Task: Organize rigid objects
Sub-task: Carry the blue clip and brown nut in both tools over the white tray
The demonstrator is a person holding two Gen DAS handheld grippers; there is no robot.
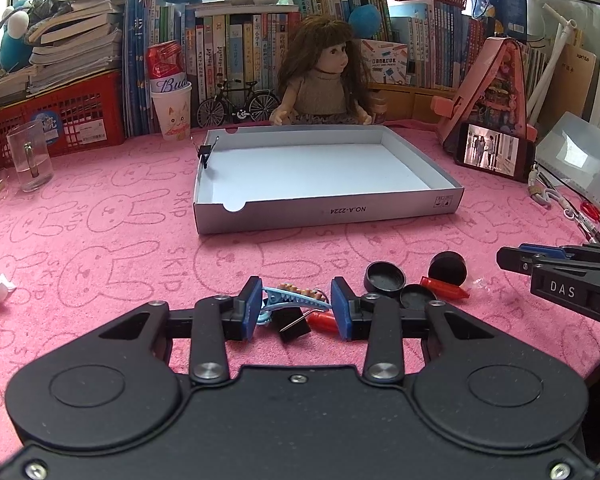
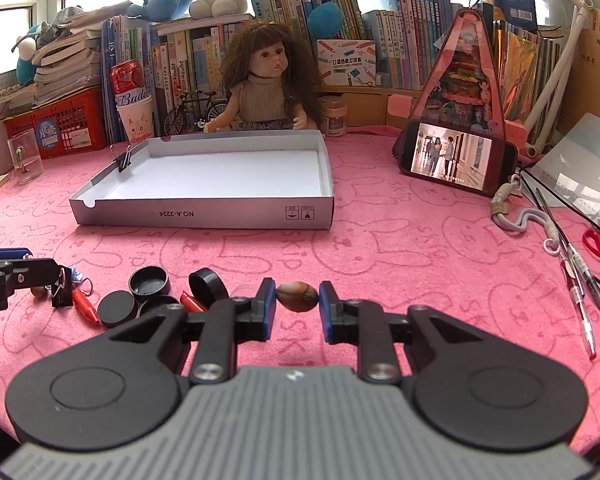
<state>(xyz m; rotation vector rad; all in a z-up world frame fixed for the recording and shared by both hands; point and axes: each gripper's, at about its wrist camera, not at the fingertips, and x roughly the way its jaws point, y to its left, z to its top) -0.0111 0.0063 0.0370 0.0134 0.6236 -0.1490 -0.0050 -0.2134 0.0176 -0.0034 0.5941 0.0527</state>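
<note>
White cardboard tray (image 2: pixel 236 178) nearly empty, at 12 o'clock; right gripper (image 2: pixel 297 304) fingers grasping brown oval stone (image 2: pixel 298 297); left gripper (image 1: pixel 296 308) fingers grasping blue hair clip (image 1: pixel 290 299); clutter remains.

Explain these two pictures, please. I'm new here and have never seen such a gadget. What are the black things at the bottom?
No robot is involved: a person holds a hand-held gripper in each hand, and each carries a camera looking along its two fingers. One picture comes from the left gripper, the other from the right gripper. On the pink cloth lie black caps, red crayons and a binder clip, with an open box beyond. The left fingers seem to pinch a blue hair clip; the right hold a pebble.
</note>
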